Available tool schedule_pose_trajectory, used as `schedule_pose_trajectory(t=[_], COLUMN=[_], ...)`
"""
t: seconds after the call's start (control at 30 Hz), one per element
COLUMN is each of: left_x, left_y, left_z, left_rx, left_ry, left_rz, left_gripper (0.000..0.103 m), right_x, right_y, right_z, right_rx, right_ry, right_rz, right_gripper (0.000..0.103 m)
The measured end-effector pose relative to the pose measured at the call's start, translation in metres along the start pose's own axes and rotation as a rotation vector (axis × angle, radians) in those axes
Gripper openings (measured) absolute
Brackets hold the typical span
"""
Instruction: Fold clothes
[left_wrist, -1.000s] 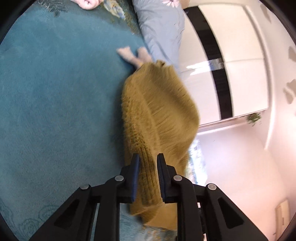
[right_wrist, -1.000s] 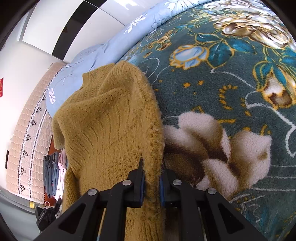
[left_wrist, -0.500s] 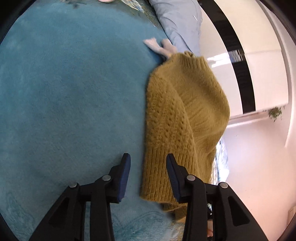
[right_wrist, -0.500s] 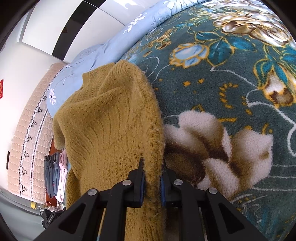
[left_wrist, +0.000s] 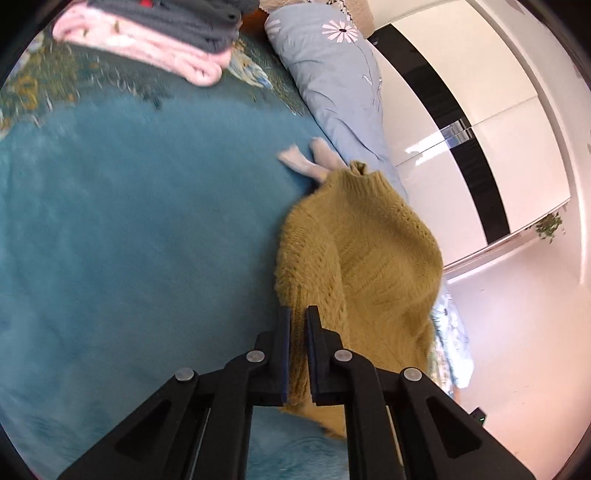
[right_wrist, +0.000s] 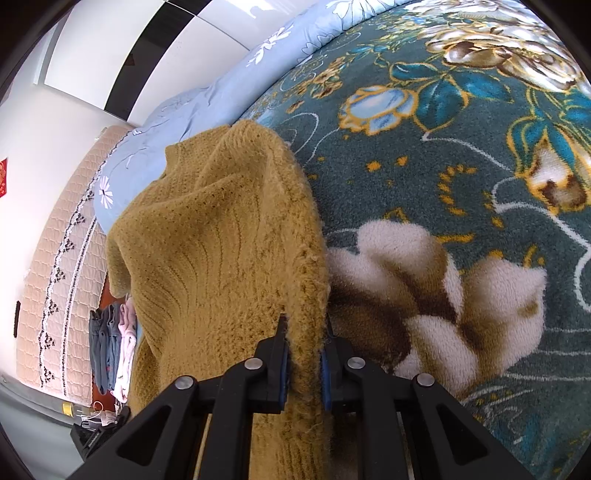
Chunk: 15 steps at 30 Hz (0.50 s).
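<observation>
While two grippers (left_wrist: 298, 332) (right_wrist: 303, 343) clamp, one sweater (left_wrist: 376, 258)

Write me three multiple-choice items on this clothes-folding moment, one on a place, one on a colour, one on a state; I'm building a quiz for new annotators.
1. Where does the stack of folded pink and grey clothes lie?
A. on the blanket, at its far end
B. on the floor under the wardrobe
C. over the blue pillow

2. What colour is the knitted sweater?
A. grey
B. mustard yellow
C. pink

3. How is the sweater held?
A. by the left gripper alone
B. by neither gripper
C. by both, the right gripper too

Answers:
1 A: the left wrist view shows the stack on the teal blanket, far from the gripper.
2 B: both views show a mustard knit.
3 C: in each view the fingers close on the knit.
</observation>
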<state>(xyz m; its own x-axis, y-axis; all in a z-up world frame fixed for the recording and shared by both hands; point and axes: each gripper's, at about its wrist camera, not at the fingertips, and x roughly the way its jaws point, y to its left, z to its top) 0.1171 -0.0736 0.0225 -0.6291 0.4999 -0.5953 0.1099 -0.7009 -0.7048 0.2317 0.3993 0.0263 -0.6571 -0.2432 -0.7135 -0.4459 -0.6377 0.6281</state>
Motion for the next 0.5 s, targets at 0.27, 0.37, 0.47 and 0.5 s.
schedule_pose_trajectory(t=[0.27,0.37,0.47,0.5], left_x=[0.011,0.009,0.011,0.013], left_y=[0.019,0.02,0.019,0.019], left_z=[-0.003,0.007,0.009,0.009], left_rx=[0.043,0.045,0.048,0.05], left_ry=[0.062,0.064,0.084,0.092], left_rz=[0.071,0.003,-0.038,-0.049], left_gripper=[0.008,0.016,0.026,0.026], right_x=[0.0,0.0,0.0,0.0], right_y=[0.0,-0.001,0.0,0.0], right_z=[0.0,0.0,0.0,0.0], right_rx=[-0.001,0.001,0.0,0.001], right_ry=[0.004,0.005,0.005,0.003], right_rz=[0.005,0.007,0.005,0.005], right_gripper=[0.015,0.015,0.015,0.015])
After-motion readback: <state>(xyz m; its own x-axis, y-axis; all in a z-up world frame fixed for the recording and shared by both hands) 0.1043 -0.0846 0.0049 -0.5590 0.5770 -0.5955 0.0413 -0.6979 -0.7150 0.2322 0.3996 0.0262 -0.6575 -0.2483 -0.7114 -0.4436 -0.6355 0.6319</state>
